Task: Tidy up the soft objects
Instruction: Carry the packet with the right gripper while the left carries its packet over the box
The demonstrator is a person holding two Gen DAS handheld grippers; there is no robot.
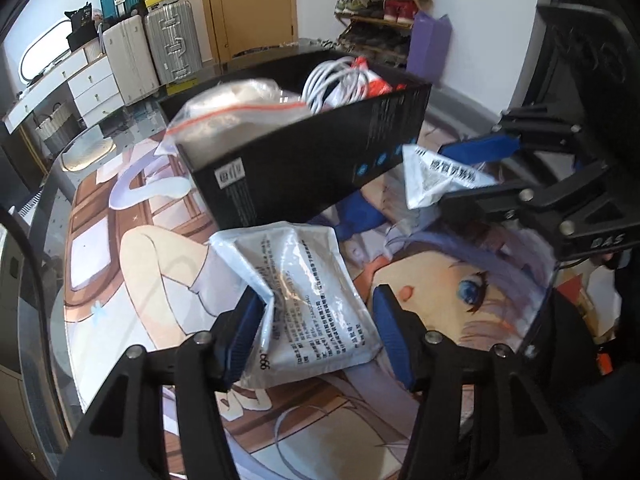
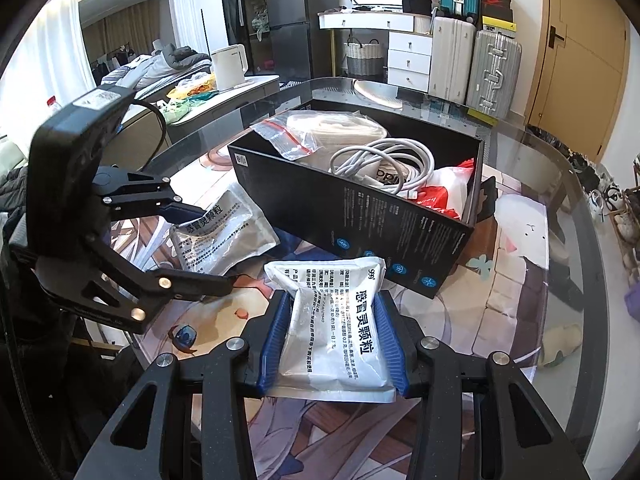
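Our right gripper [image 2: 334,344] is clamped on a white sachet [image 2: 340,320], its blue pads [image 2: 276,336] pressing both long edges and holding it above the surface [image 2: 516,280]. Our left gripper [image 1: 318,336] stands partly apart around a second, crumpled sachet [image 1: 304,292]; the left pad [image 1: 244,336] touches its edge, the right pad [image 1: 394,336] is clear of it. Just beyond both sits the black box [image 2: 352,216], holding a white cable [image 2: 380,164], a zip bag [image 2: 296,136] and a red-and-white packet [image 2: 448,188].
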